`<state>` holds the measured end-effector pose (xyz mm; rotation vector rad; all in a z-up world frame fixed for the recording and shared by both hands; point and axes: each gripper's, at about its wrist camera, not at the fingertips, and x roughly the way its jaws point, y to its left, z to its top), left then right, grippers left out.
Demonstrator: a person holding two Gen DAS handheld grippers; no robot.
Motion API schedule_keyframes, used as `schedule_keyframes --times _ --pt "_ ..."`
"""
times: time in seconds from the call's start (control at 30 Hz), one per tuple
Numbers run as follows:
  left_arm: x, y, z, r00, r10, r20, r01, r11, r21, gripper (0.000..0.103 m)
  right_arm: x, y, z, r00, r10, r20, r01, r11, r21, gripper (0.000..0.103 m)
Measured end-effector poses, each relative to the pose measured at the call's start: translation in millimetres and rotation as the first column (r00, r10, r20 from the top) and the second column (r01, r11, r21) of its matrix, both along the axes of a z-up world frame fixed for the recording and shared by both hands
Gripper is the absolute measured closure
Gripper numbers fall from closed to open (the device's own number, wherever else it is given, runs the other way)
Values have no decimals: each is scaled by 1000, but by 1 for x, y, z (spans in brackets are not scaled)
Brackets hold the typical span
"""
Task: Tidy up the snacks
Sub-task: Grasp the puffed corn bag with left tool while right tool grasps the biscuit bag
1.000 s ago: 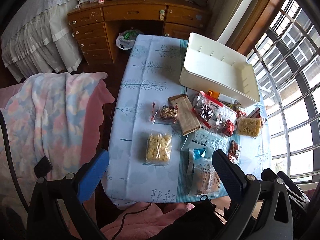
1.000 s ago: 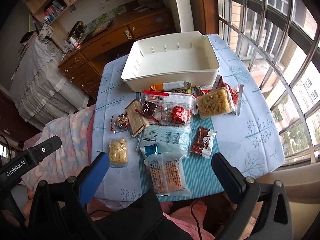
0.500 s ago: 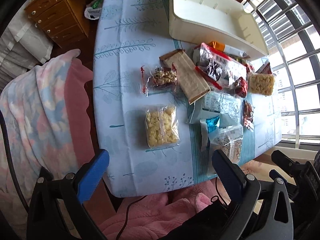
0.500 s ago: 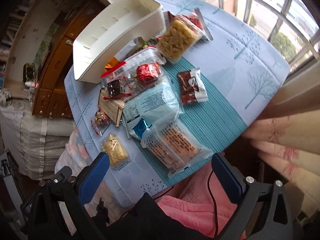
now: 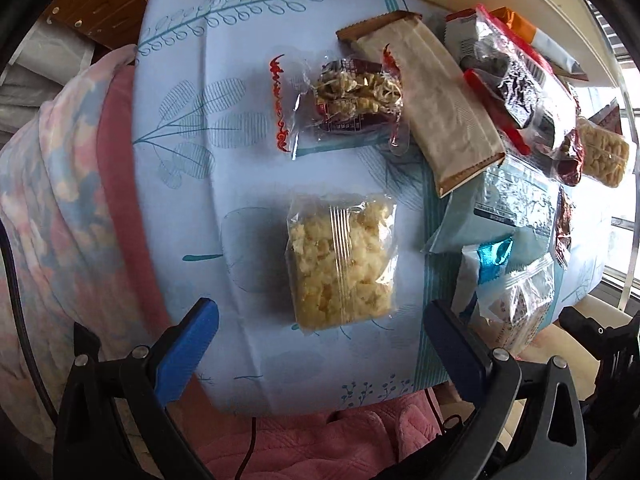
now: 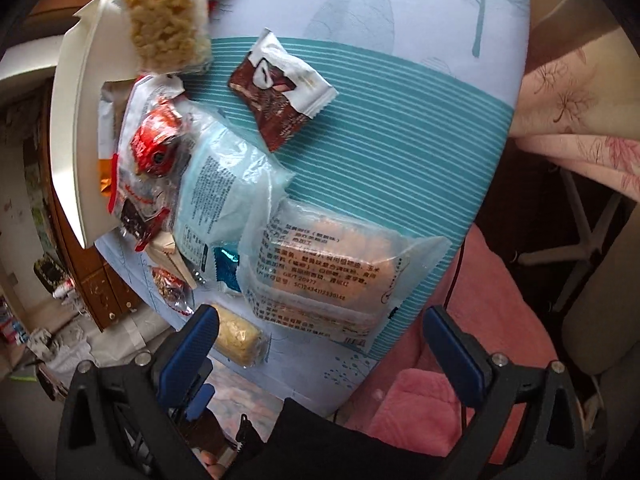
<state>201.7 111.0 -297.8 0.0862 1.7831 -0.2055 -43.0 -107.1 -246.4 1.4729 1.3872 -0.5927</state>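
Several snack packets lie on a light blue tablecloth. A clear bag of yellow puffed snack lies just ahead of my open, empty left gripper. Beyond it are a clear packet with red print and a tan wafer pack. My right gripper is open and empty, close above a clear cracker pack. A brown-and-white packet, a pale blue bag and a second yellow snack block lie beyond. The white bin stands at the far side.
A floral blanket and pink quilt lie off the table's near edge. A wooden drawer unit stands past the table. A floral curtain hangs on the right. The left gripper's body shows low in the right wrist view.
Both grippers have dropped toward the table. The left one now hovers close over the yellow puffed snack bag; the right one has swung and closed in on the cracker pack.
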Motion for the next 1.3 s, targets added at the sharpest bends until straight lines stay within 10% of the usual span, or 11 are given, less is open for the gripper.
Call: schedule_keyframes --times 0.77,1.3 --pt "21 -1 -64 989 59 -135 -54 998 41 30 26 10 -55 977 -138 -164 146 988 42 2" --pt "17 13 -45 991 49 -127 -40 996 76 45 11 4 -18 977 -180 -117 183 983 15 27"
